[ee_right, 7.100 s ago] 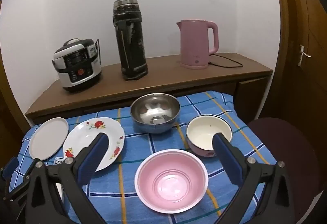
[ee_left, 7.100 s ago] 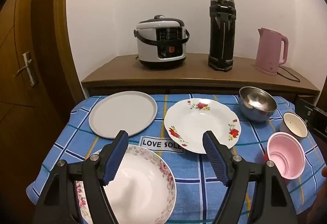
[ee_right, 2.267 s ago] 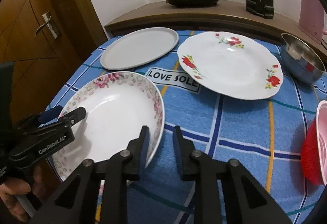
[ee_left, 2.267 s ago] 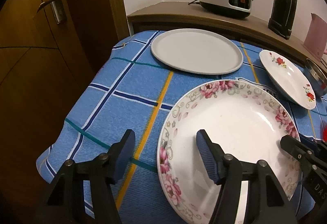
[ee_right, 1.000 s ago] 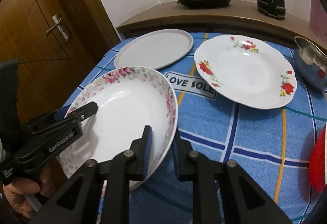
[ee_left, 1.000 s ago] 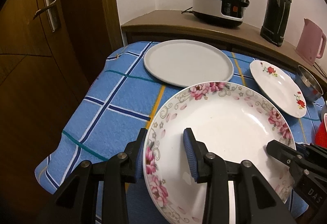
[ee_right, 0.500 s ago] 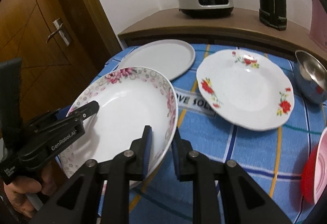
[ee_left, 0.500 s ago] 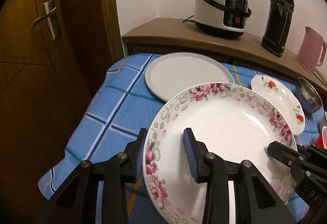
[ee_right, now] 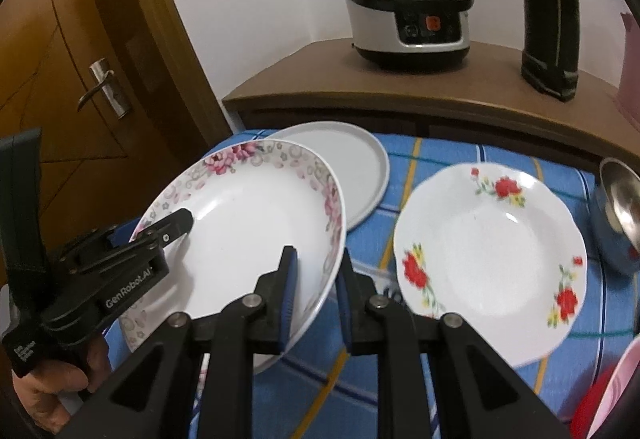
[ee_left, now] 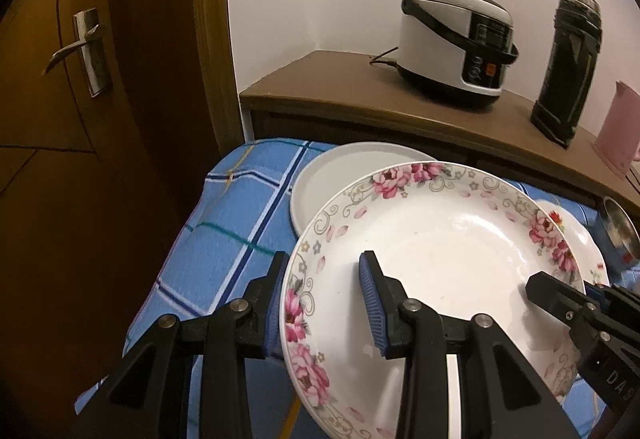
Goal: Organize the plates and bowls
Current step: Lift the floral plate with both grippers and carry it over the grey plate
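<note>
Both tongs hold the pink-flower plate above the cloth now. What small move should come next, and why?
Probably carry the pink-flower plate a little further over the grey plate and lower it there. Both the left tongs and the right tongs are clamped on its rim, it is lifted and tilted, and its far edge already overlaps the grey plate.

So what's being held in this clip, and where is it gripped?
The pink-flowered plate, held clear of the tablecloth. The left gripper is shut on its near-left rim, the right gripper on the opposite rim, each with one of its fingers above and one below.
</note>
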